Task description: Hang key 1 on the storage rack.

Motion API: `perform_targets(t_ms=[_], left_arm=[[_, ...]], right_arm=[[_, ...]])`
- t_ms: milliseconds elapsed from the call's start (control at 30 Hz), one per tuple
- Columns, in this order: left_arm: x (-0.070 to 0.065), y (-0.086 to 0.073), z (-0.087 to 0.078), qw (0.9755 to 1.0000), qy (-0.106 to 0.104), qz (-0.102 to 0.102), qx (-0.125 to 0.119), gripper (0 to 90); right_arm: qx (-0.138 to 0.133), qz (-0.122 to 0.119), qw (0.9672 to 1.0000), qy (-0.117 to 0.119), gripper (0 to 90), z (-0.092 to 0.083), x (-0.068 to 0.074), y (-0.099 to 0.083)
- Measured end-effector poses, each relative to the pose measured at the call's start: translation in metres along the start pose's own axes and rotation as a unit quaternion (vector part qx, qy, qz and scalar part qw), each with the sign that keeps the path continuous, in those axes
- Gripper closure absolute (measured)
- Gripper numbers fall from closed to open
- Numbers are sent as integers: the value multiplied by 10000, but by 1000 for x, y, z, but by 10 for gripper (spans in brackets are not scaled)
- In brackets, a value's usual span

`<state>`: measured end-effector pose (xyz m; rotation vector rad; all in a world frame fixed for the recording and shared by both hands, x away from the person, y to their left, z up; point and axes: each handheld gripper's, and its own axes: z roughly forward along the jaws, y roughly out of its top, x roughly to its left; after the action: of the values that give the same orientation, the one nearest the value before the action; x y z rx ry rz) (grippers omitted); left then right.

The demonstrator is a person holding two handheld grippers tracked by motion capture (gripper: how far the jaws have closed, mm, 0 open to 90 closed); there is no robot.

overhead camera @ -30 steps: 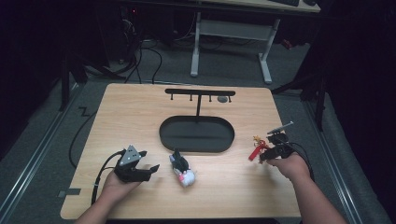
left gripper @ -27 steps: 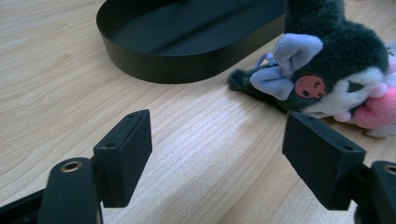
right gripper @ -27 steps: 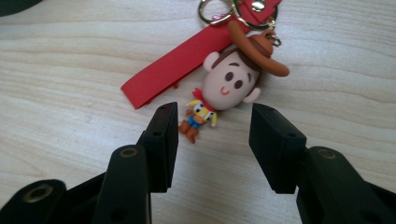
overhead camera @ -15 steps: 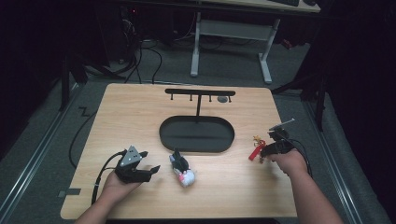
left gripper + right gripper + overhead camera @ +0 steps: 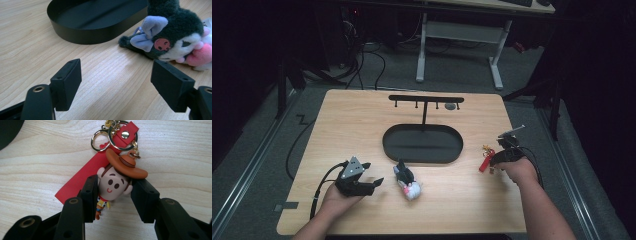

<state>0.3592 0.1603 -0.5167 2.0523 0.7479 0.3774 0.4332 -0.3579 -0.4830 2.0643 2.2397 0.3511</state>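
Note:
A cowboy figure keychain point(image 5: 115, 182) with a red strap point(image 5: 82, 180) and gold rings lies on the wooden table point(image 5: 462, 200) at the right. My right gripper point(image 5: 114, 196) has just been closing its jaws, and both pads now touch the sides of the figure's head; it shows small in the high view point(image 5: 495, 158) beside the keychain point(image 5: 486, 161). My left gripper point(image 5: 117, 82) stands open over bare wood at the front left point(image 5: 373, 175). A dark plush toy point(image 5: 175, 32) with purple ears and a pink part lies just beyond it point(image 5: 408, 184).
A black oval tray point(image 5: 422, 150) sits mid-table, its wall point(image 5: 95, 35) close behind the plush. A black T-shaped rack with hooks point(image 5: 426, 99) stands behind the tray. Cables trail from both grippers off the table edges.
My right hand has shifted slightly left and down onto the keychain, and its jaws have narrowed around the figure. The left hand and the plush have stayed put.

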Motion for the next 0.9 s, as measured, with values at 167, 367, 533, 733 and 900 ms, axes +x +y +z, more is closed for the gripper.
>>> perform_targets(t_ms=[167, 367, 533, 733, 900], left_arm=[[0, 0, 0, 10000, -4, 9, 18, 251], [0, 0, 0, 10000, -5, 9, 16, 252], [0, -1, 0, 10000, -13, 9, 41, 252], [-1, -1, 2, 10000, -14, 10, 41, 254], [-2, 0, 2, 10000, -32, 45, 56, 254]], right_arm=[[10, -38, 10000, 33, 592, 5, 3, 2], [-8, -132, 9999, -37, 624, 7, 7, 3], [6, -251, 9997, -27, 630, 3, 9, 1], [33, -511, 9986, -99, 630, -14, 17, -6], [93, -777, 9969, -110, 630, -30, 31, -13]])
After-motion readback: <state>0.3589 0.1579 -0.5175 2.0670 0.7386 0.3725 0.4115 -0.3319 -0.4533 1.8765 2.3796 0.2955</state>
